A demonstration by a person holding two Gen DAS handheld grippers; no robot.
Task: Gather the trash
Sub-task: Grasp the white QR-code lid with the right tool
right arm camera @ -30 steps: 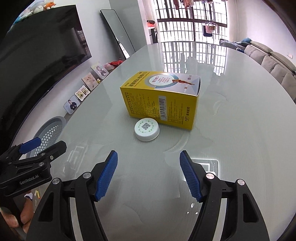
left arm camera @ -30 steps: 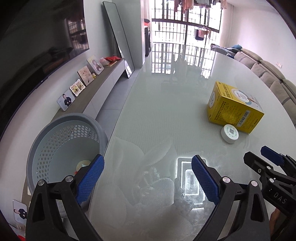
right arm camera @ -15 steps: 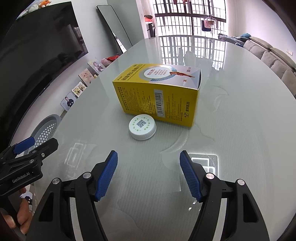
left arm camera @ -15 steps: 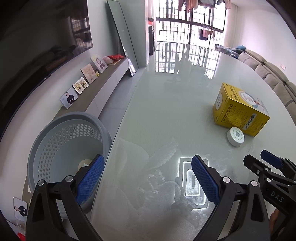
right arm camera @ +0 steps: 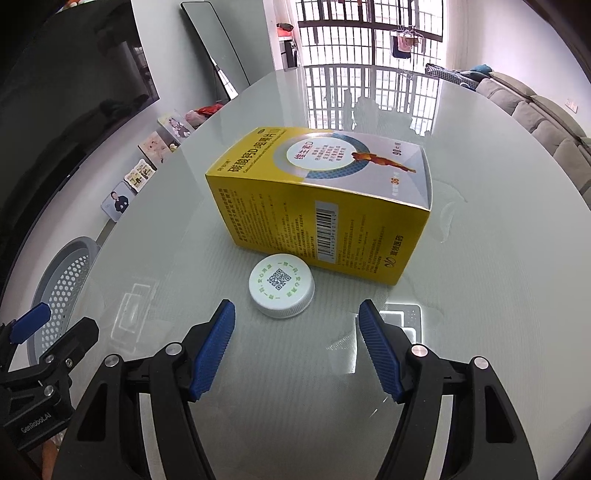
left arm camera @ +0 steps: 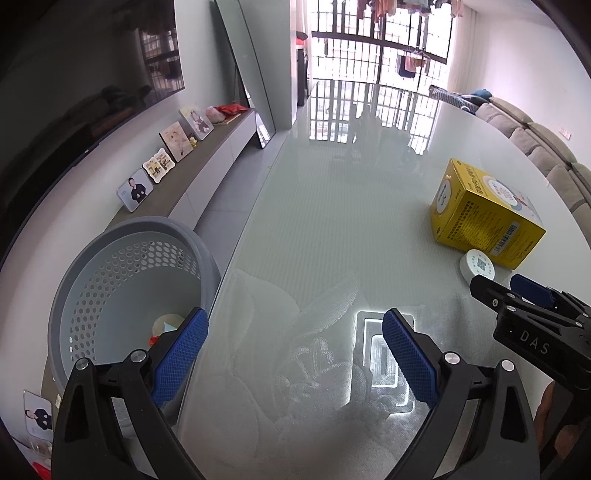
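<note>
A yellow medicine box (right arm camera: pixel 321 206) lies on the glass table (right arm camera: pixel 480 295), and a white round lid (right arm camera: pixel 281 291) with a QR code rests against its near side. My right gripper (right arm camera: pixel 295 347) stands open just short of the lid, nothing between its fingers. In the left wrist view the box (left arm camera: pixel 484 221) and the lid (left arm camera: pixel 477 266) sit at the far right, with the right gripper's tip beside the lid. My left gripper (left arm camera: pixel 293 354) hangs open over the table's left edge, empty. A grey perforated bin (left arm camera: pixel 129 288) stands on the floor below it, with some scraps at its bottom.
Along the left wall runs a low cabinet (left arm camera: pixel 199 173) with several framed photos, under a dark TV (left arm camera: pixel 74 92). A grey sofa (right arm camera: pixel 546 114) lines the right side. A barred window (right arm camera: pixel 369 33) fills the far end. The bin (right arm camera: pixel 62 280) also shows at the table's left edge.
My right gripper has moved forward towards the lid and box, which now look larger and nearer. The left gripper has stayed over the table edge; both keep the same opening.
</note>
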